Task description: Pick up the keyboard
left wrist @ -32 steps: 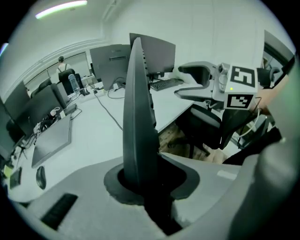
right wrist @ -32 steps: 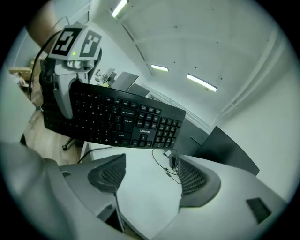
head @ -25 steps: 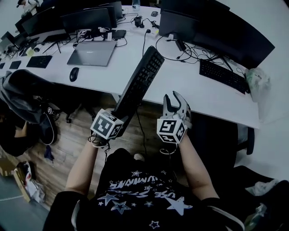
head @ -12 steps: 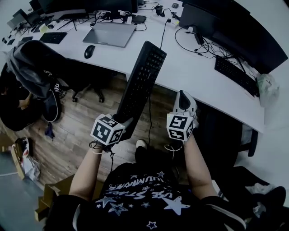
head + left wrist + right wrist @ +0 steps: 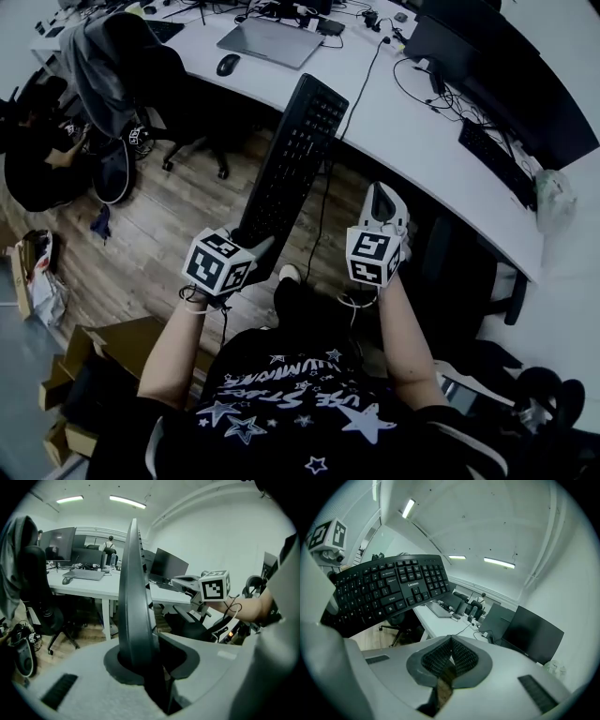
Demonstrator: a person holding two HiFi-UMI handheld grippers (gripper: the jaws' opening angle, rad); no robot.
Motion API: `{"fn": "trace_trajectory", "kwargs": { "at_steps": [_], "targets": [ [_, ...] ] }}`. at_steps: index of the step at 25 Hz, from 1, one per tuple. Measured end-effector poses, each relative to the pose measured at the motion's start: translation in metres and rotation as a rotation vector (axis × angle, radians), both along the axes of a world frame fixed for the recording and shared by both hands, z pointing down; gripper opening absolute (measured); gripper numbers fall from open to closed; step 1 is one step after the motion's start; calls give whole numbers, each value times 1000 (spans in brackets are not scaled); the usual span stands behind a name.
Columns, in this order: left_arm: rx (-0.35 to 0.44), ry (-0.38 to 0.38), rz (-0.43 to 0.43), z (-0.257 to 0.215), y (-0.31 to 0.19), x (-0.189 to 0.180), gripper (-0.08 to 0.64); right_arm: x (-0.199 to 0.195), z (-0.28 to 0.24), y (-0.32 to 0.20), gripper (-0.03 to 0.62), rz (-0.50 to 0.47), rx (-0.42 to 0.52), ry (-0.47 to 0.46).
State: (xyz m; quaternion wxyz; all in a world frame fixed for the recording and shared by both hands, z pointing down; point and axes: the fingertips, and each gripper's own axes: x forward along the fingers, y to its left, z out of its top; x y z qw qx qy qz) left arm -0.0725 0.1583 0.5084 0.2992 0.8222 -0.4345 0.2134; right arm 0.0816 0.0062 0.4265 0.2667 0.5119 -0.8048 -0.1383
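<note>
Keyboard first: it is black, lifted clear of the white desk, and in the head view it runs as a long slanted bar from the middle of the frame up toward the desk edge, above the wooden floor. Its lower end sits in the left gripper, at lower left of centre in that view. The left gripper view shows the jaws clamped on the board's edge, so the keyboard rises edge-on straight up the middle of that frame. The right gripper stands just to the right of the keyboard, apart from it, and its own view shows the ribbed pads pressed together with nothing between them (the key side of the board, with white legends, fills the upper left of that view). A thin cable hangs from the desk between the keyboard and the right gripper. On the desk, toward the top of the head view, lie a closed grey laptop and a dark mouse. Dark monitors stand at the upper right. A chair draped with a jacket is at the upper left.
</note>
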Motion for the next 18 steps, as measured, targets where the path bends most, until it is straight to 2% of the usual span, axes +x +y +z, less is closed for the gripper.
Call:
{"fn": "trace_trajectory", "kwargs": {
  "at_steps": [8,18],
  "targets": [
    [2,22,-29,-3,75,3,89,0,-4,70,6,-42,-35,-22],
    [6,57,-32,14,139,26,89,19,21,139,6,-72,-107,-68]
  ]
}}
